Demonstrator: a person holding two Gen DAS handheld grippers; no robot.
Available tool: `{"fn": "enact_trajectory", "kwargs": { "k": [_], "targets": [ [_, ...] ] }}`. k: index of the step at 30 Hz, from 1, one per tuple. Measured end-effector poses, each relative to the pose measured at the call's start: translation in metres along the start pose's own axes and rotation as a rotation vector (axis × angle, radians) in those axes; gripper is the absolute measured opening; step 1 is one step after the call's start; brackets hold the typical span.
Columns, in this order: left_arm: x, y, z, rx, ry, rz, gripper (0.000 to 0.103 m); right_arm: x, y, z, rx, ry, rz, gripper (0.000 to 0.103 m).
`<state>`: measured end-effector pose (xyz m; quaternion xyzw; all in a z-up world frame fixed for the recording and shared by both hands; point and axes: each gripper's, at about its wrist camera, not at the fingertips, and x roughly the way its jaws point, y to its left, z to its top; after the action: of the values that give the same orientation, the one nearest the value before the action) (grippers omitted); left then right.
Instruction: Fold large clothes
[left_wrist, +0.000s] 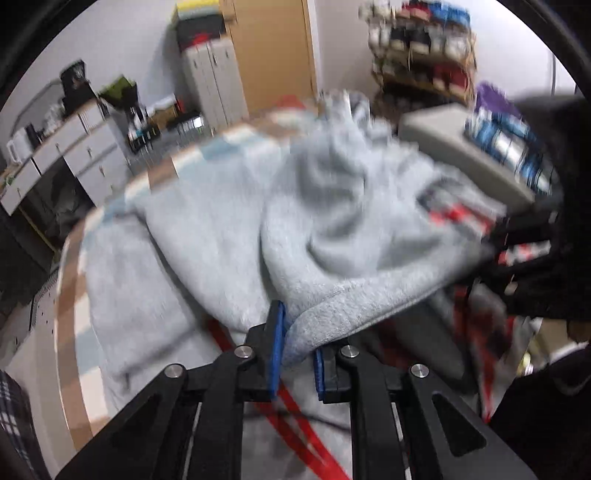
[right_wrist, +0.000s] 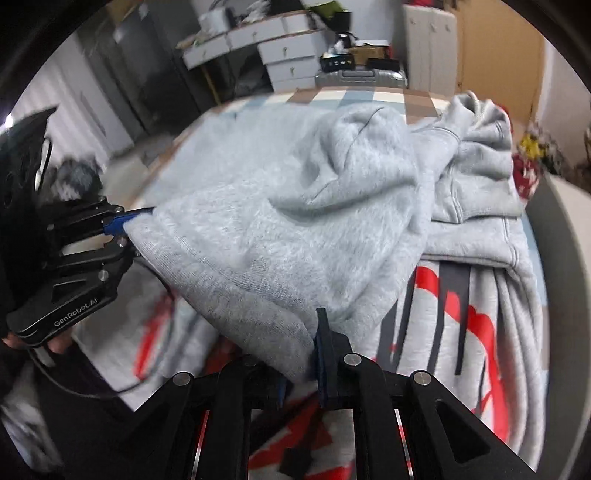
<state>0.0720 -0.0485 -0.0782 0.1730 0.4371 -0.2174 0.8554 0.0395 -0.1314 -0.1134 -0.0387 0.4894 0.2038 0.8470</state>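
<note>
Between the blue-padded jaws of the left gripper (left_wrist: 300, 354) a folded edge of the pale grey fleece hooded sweatshirt with red and black print (left_wrist: 221, 236) is pinched, the pads closed tight on the ribbed hem. From that grip the cloth rises ahead of the jaws in a soft bunched heap. Below the jaws the printed front of the garment lies spread flat, a red stripe running under the fingers.

The right gripper (right_wrist: 301, 363) likewise clamps the same hem, its pads pressed onto the fabric's edge, though the left pad is mostly buried under cloth, so the contact there is likely rather than plain. The hem stretches taut from these jaws out to the left, where the other gripper bites its far corner. Ahead and right of the right jaws the hood lies crumpled on the garment's body.

The sweatshirt rests on a checked brown, blue and white bedcover (right_wrist: 369, 96), whose edge shows beyond the heap. A grey hard-shell suitcase (right_wrist: 360, 78) stands further off.
</note>
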Motion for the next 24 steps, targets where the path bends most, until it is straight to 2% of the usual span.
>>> {"fn": "enact_trajectory", "kwargs": {
  "k": [1, 2, 4, 6, 8, 9, 10, 13, 14, 16, 18, 20, 22, 24],
  "targets": [
    [0.004, -0.001, -0.003, -0.007, 0.028, 0.01, 0.01, 0.003, 0.004, -0.001, -0.029, 0.014, -0.012, 0.015],
    [0.005, 0.002, -0.004, -0.027, 0.038, 0.009, 0.01, 0.005, 0.009, -0.001, -0.061, 0.033, -0.021, 0.021],
    [0.001, 0.006, -0.007, -0.054, 0.038, -0.006, 0.01, 0.006, 0.019, -0.004, -0.118, 0.08, -0.001, 0.04],
    [-0.007, 0.014, -0.007, -0.087, 0.023, -0.038, 0.013, -0.001, 0.027, -0.006, -0.147, 0.101, 0.05, 0.099],
    [-0.017, 0.026, -0.004, -0.145, 0.03, -0.142, 0.029, -0.018, 0.028, -0.015, -0.181, 0.068, 0.058, 0.103],
    [-0.018, 0.031, -0.005, -0.166, 0.038, -0.191, 0.049, -0.025, 0.028, -0.015, -0.189, 0.063, 0.052, 0.103],
    [-0.024, 0.038, -0.003, -0.199, 0.032, -0.261, 0.061, -0.032, 0.024, -0.015, -0.184, 0.057, 0.044, 0.103],
    [-0.043, 0.046, -0.001, -0.207, -0.003, -0.388, 0.064, -0.054, 0.007, -0.013, -0.121, 0.01, 0.024, 0.103],
    [-0.05, 0.046, 0.003, -0.2, -0.022, -0.392, 0.067, -0.06, -0.001, -0.014, -0.095, -0.008, 0.017, 0.103],
    [-0.055, 0.044, 0.018, -0.189, -0.049, -0.357, 0.094, -0.071, -0.016, -0.009, 0.001, -0.066, 0.029, 0.103],
    [-0.049, 0.038, 0.034, -0.177, -0.06, -0.333, 0.095, -0.082, -0.03, -0.011, 0.125, -0.146, 0.078, 0.103],
    [-0.03, 0.022, 0.065, -0.131, -0.035, -0.302, 0.095, -0.09, -0.041, -0.01, 0.269, -0.237, 0.149, 0.103],
    [-0.002, 0.005, 0.089, -0.092, 0.008, -0.259, 0.095, -0.091, -0.043, -0.02, 0.412, -0.312, 0.295, 0.103],
    [0.017, -0.005, 0.102, -0.063, 0.05, -0.256, 0.095, -0.088, -0.042, -0.036, 0.508, -0.367, 0.533, 0.103]
  ]
}}
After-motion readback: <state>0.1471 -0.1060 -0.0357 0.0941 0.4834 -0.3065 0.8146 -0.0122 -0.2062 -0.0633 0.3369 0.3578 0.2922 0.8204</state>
